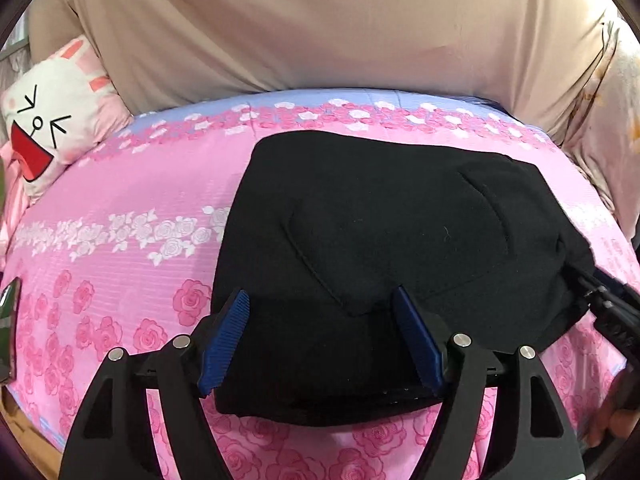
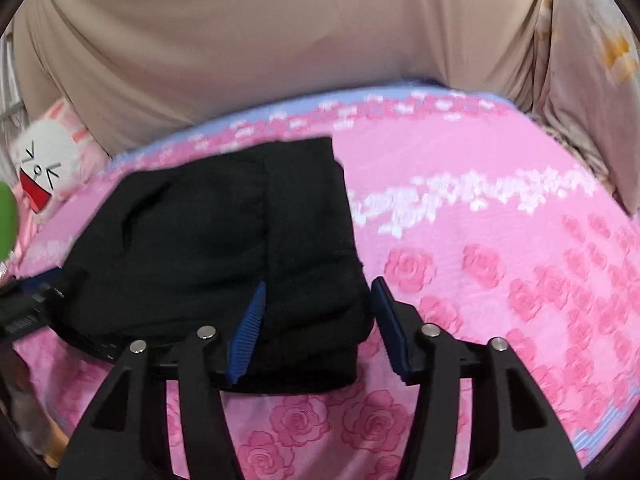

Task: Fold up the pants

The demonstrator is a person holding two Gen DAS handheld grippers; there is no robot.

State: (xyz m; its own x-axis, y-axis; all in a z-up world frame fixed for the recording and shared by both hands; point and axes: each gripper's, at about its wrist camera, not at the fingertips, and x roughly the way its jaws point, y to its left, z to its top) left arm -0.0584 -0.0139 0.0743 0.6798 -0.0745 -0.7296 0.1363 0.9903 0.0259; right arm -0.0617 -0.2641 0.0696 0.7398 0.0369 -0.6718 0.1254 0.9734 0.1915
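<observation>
Black pants [image 1: 384, 240] are lying folded into a compact stack on the bed [image 1: 132, 184], over its pink rose-printed cover, reaching from near the bed's front edge back toward the blue-banded far edge. A curved pocket seam is showing on the top layer.

In the left wrist view, the left hand-held gripper [image 1: 320, 336] is sitting at the front edge of the stack with its blue ribbed pads [image 1: 224, 344] spread wide apart; the black cloth is lying between and under them, and neither pad is pinching it. At the right side of that view, the right hand-held gripper [image 1: 612, 312] is showing against the stack's right end.

In the right wrist view, which is somewhat blurred, the right hand-held gripper [image 2: 316, 332] is straddling the front right corner of the pants [image 2: 224, 240], its pads also parted, one over the cloth and the other just past the stack's right edge above the bed [image 2: 500, 240] cover. The cloth is lying in the gap without being clamped. The left hand-held gripper [image 2: 28, 312] is appearing at that view's left margin, by the stack's other end.

Back at the bed's far left corner, a white cushion [image 1: 52, 128] with a cartoon face is resting against a beige drape [image 1: 320, 28] that is hanging behind the bed
</observation>
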